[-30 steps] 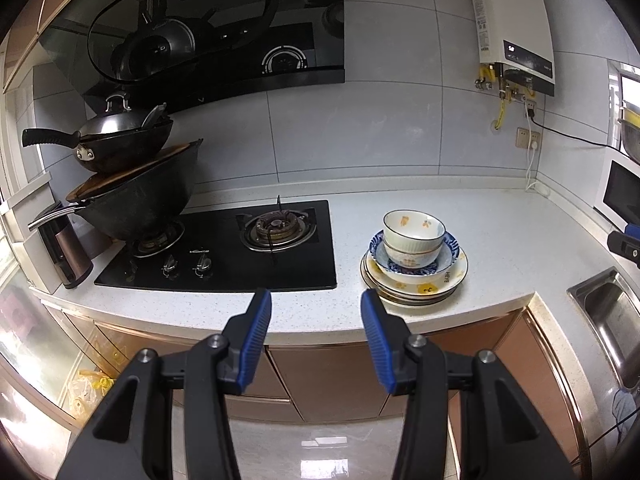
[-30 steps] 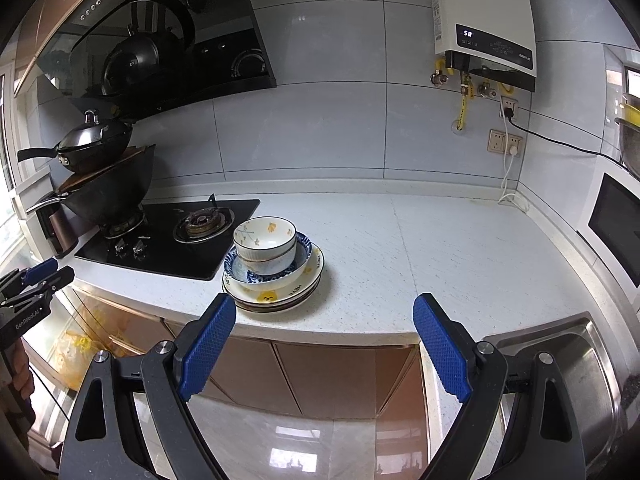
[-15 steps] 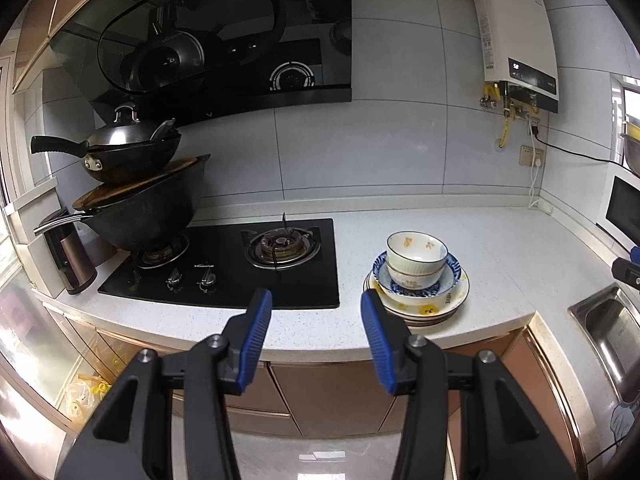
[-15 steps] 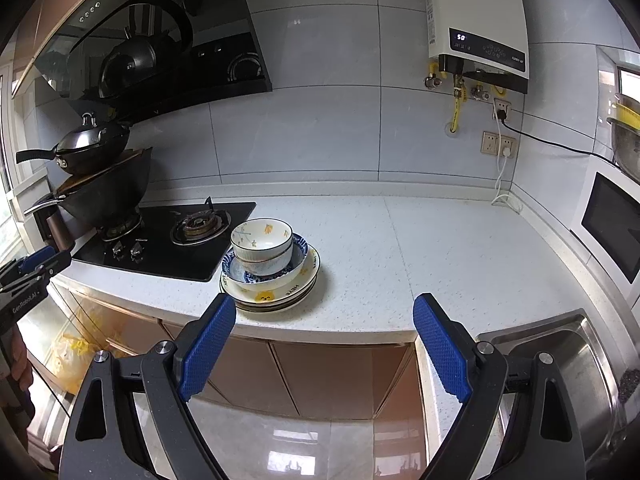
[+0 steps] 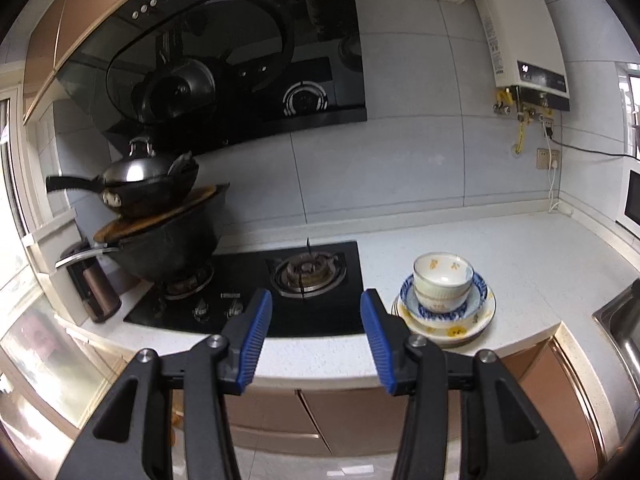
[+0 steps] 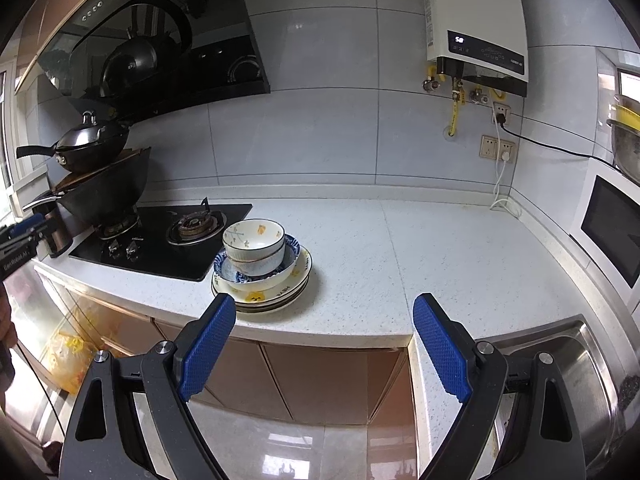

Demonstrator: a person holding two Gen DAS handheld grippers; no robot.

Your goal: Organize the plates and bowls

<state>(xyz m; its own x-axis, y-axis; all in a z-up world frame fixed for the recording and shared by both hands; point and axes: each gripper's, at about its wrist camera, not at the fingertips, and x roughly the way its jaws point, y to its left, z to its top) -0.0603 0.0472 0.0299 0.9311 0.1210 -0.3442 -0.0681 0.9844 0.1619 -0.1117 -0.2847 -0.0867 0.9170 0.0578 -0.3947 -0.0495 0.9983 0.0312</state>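
At the far left a brown canister [image 5: 94,296] stands at the tabletop's [image 6: 440,252] end, beside a black glass hob [image 5: 256,296]. On the hob's left burner sits a big dark wok [image 5: 168,244] covered by a wooden board, with a smaller lidded wok [image 5: 140,184] tilted on top. The right burner [image 5: 308,274] is bare metal. A glossy black hood [image 5: 224,64] slopes above.

Just right of the hob, close to the front edge, the stack [image 6: 262,268] sits on the speckled white tabletop: flat cream plates [image 6: 256,300] with yellow marks at the bottom, a blue-patterned bowl [image 5: 478,292] on them, and a ribbed white bowl [image 6: 254,240] with yellow flowers nested inside that. The top bowl looks empty.

Right of the stack the tabletop runs open and flat to the tiled corner, where a white cable drops from a socket [image 6: 496,146]. A white heater [image 6: 476,20] hangs above. A steel sink [image 6: 576,364] is set into the tabletop at the right.

The left gripper [image 5: 316,336] hangs off the front edge, facing the hob, its ribbed blue fingers [image 5: 254,340] partly apart with nothing between them. The right gripper [image 6: 320,348] hangs off the edge right of the stack, its fingers [image 6: 440,352] spread wide and empty.
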